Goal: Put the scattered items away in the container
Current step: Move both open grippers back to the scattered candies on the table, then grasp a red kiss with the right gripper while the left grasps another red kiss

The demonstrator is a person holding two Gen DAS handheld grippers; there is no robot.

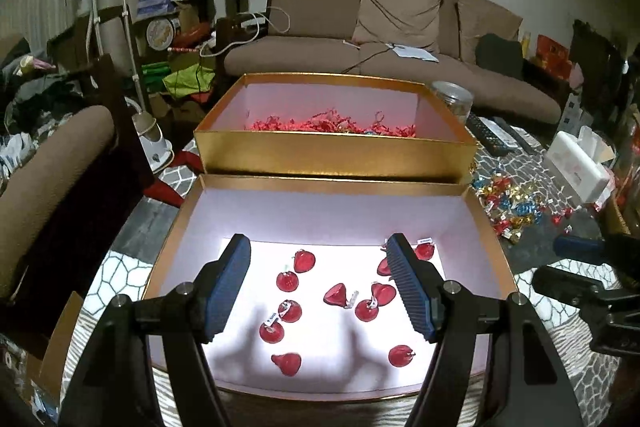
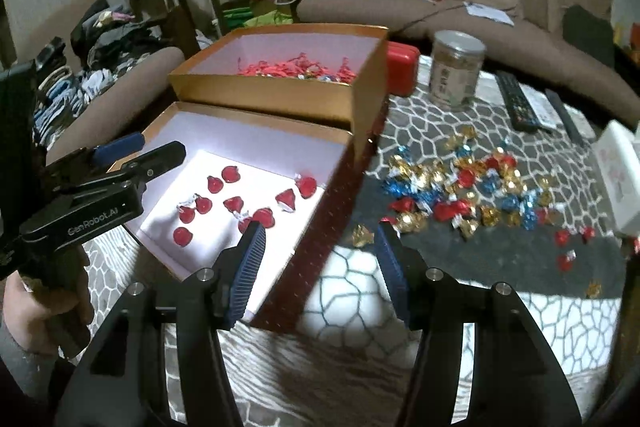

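A shallow gold box with a white inside (image 1: 492,239) (image 2: 248,123) holds several red foil candies (image 1: 288,281) (image 2: 234,205). My left gripper (image 1: 318,287) is open and empty, hovering over those candies. A scattered pile of red, blue and gold foil candies (image 2: 460,191) (image 1: 504,203) lies on the patterned cloth to the box's right. My right gripper (image 2: 320,267) is open and empty above the box's right wall, with a gold candy (image 2: 362,235) just beyond its right finger. The left gripper also shows in the right wrist view (image 2: 136,153).
A taller gold box (image 1: 336,151) (image 2: 260,95) with red paper shreds stands behind the shallow one. A clear jar (image 2: 456,67), a red case (image 2: 402,67), remotes (image 2: 520,103) and a white box (image 2: 620,179) sit on the table. A sofa (image 1: 360,27) is behind.
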